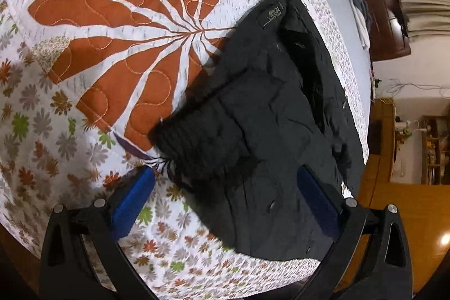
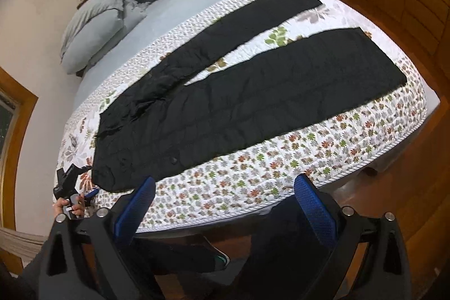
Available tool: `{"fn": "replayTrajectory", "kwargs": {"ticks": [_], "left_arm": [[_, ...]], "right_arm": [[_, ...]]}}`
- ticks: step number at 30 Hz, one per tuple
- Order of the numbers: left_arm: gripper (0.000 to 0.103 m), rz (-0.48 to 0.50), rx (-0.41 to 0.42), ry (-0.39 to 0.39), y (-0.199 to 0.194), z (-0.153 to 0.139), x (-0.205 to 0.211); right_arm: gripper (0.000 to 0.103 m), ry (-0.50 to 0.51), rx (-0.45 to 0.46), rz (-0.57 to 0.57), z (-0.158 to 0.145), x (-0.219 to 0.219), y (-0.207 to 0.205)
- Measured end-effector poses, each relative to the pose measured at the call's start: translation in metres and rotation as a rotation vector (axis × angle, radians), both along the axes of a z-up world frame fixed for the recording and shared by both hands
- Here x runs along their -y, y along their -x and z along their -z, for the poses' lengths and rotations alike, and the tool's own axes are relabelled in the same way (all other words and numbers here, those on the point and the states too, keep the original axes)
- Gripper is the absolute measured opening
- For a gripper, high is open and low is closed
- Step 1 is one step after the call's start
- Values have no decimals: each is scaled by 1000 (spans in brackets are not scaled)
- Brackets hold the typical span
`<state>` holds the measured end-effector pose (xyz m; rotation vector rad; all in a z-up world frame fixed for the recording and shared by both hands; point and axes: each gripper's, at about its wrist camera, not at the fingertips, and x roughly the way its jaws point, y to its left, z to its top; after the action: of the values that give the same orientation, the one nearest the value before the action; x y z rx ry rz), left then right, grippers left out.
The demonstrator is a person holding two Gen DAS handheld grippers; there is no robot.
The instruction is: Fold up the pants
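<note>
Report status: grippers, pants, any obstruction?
Left gripper open, over waistband end. Right gripper open, off bed edge. Black pants flat on quilt, legs apart, unfolded. Nothing in the way.

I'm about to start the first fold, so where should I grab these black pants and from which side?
Pinch the waistband corner of the black pants from the bed's near edge. That corner lies flat on the floral quilt just ahead of the open left tongs, and both legs lie spread apart.

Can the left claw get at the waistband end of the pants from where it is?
Probably yes. The left claw is open right over the waist end of the black pants, one finger above the fabric, one above the quilt; nothing blocks it.
</note>
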<state>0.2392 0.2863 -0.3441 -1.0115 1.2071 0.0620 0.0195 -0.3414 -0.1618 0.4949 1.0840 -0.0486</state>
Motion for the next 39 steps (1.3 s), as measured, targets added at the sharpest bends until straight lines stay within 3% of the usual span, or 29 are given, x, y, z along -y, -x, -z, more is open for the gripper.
{"fn": "replayTrajectory", "kwargs": {"ticks": [3,6,12,14,15,16,17,19,22,25,28,31,34,35,37,38,39], "left_arm": [[100,66,41,8,-11,-10,18],[100,137,24,-71,-25,-9,39],[98,39,43,4,-27,1,39],[74,24,15,-32,-23,6,37],[58,20,-13,-65,-22,7,36],[47,9,-22,-79,-18,11,33],[44,-4,-23,-76,-14,12,31],[38,-22,-10,-60,-10,13,28],[41,-34,0,-52,-4,13,26],[43,-48,-13,-66,-5,13,28],[44,-56,-26,-86,-4,12,31],[54,-61,-29,-99,-5,9,33],[62,-56,-37,-133,-9,7,39],[61,-56,-44,-150,-9,6,40],[44,-72,-73,-206,-8,4,42],[40,-85,-75,-216,-6,3,41],[30,-102,-70,-222,-3,1,39]], "right_arm": [[99,-27,-8,23,9,10,-1],[99,-37,-30,41,19,16,-3],[99,-67,-7,94,35,50,-1],[95,-138,9,164,45,78,1],[83,-179,24,204,51,96,2],[77,-240,33,259,63,123,2],[66,-272,37,288,70,137,2],[63,-355,69,365,90,176,-1],[63,-437,86,438,117,224,-13],[67,-425,66,534,142,265,-20],[67,-499,69,640,165,296,-19],[67,-546,140,668,168,312,-22],[66,-582,155,675,173,321,-32],[63,-597,155,679,175,322,-35],[41,-613,153,662,180,327,-42],[23,-614,148,657,182,326,-46],[12,-616,142,654,182,323,-49]]}}
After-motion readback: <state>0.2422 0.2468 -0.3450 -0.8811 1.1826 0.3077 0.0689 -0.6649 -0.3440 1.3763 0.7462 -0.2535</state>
